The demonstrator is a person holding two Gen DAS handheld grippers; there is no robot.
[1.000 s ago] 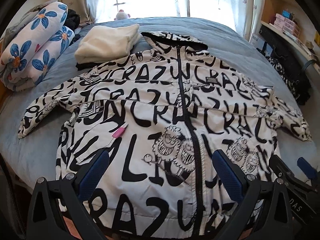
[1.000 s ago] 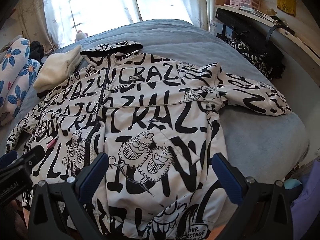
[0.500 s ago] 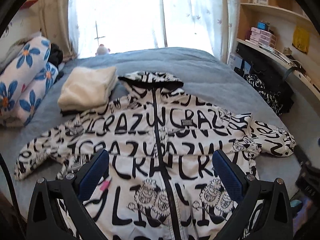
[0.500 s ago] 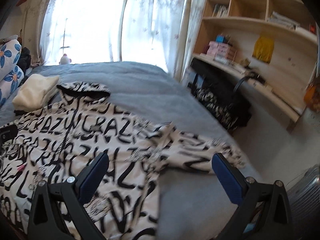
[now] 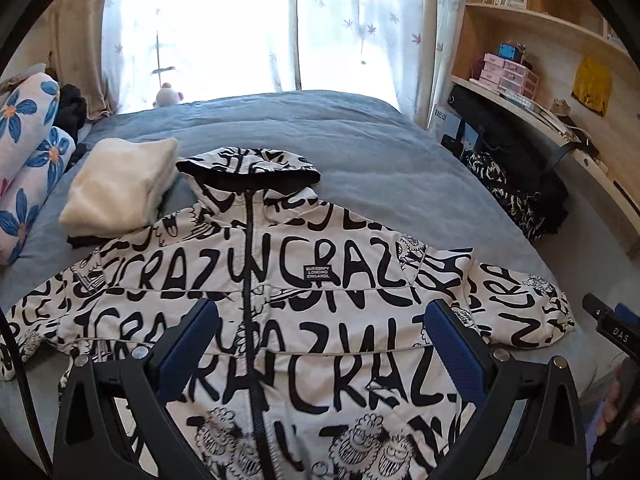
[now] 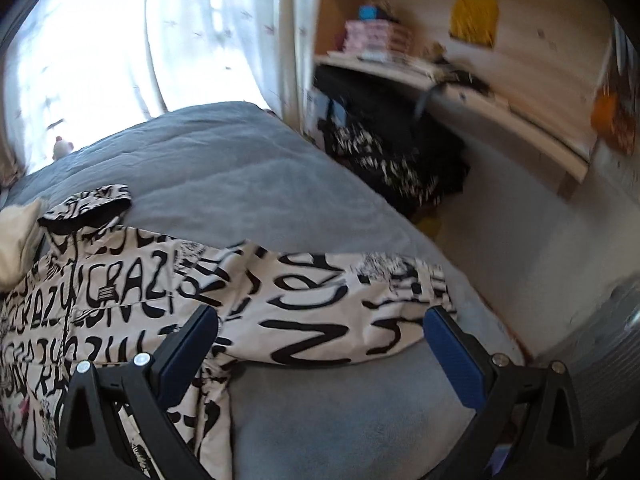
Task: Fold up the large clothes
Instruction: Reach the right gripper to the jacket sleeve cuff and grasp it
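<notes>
Looking down my left claw [image 5: 322,344], I see the jacket [image 5: 288,300] spread flat, front up, on the bed [image 5: 360,152]. Its long axis runs along the black zip [image 5: 250,280], straight away from me: the hood [image 5: 248,168] points toward the curtains [image 5: 260,20] at the far end, and the hem runs out of view below my fingers. The sleeves stretch out to either side, across that axis. The right sleeve [image 6: 340,304] lies toward the edge of the bed, its cuff near the drop to the floor; the left sleeve [image 5: 36,320] reaches toward the flowered pillows [image 5: 28,152].

My left claw is spread wide, its blue pads [image 5: 188,348] well apart, and it grips nothing; it hangs over the chest of the jacket, the zip between the two fingers. Whether the tips brush the cloth I cannot tell.

My right claw [image 6: 320,340] is spread just as wide and is empty too. It sits over the right sleeve, with the cuff end just by its right finger. That view is blurred, so contact with the sleeve is not clear.

A folded cream garment [image 5: 120,188] lies on the bed beside the hood, touching the jacket's left shoulder. Shelves [image 5: 540,40] and a desk [image 5: 560,132] stand beyond the bed's right side.
</notes>
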